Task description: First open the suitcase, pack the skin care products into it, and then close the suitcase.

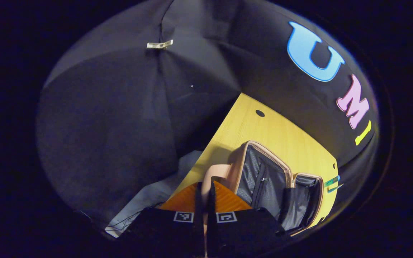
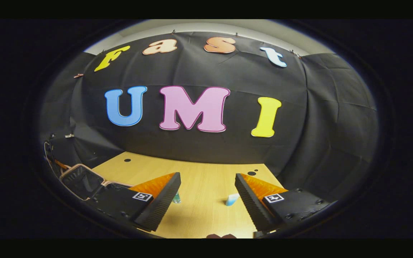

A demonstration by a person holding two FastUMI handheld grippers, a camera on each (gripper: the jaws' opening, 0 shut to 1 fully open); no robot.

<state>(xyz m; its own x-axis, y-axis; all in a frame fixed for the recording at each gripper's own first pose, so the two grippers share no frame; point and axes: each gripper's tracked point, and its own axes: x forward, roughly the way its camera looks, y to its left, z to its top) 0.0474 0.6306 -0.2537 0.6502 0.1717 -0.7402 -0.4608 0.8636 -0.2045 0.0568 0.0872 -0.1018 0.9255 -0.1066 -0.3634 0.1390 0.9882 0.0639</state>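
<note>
While the suitcase [image 1: 264, 179] lies open on the surface [image 1: 264, 132], its lid raised and dark lining bared, the left gripper [image 1: 204, 193] sits low at its near edge. In the left gripper view the two fingers stand almost together, with a pale pink strip, likely the case's shell or handle, showing in the slit between them; whether they truly pinch it I cannot tell. Holding there would make sense as a way to steady the lid so it does not drop while packing goes on. Pale cloth [image 1: 156, 193] hangs beside the surface at the left, and a small green and blue item [image 1: 332, 182] lies past the case's far side.

In the right gripper view, the suitcase [image 2: 81, 181] shows at the far left edge. Right of it, the right gripper [image 2: 206, 195] hovers over bare wood with its fingers spread wide and nothing between them, seemingly ready to fetch a product. Ahead of it lie two small skin care items: a greenish one [image 2: 176, 197] by the left finger and a light blue tube [image 2: 232, 199] by the right.

Light wood with a few dark round holes makes up the surface [image 2: 199, 175], and black cloth walls the booth on all sides.
</note>
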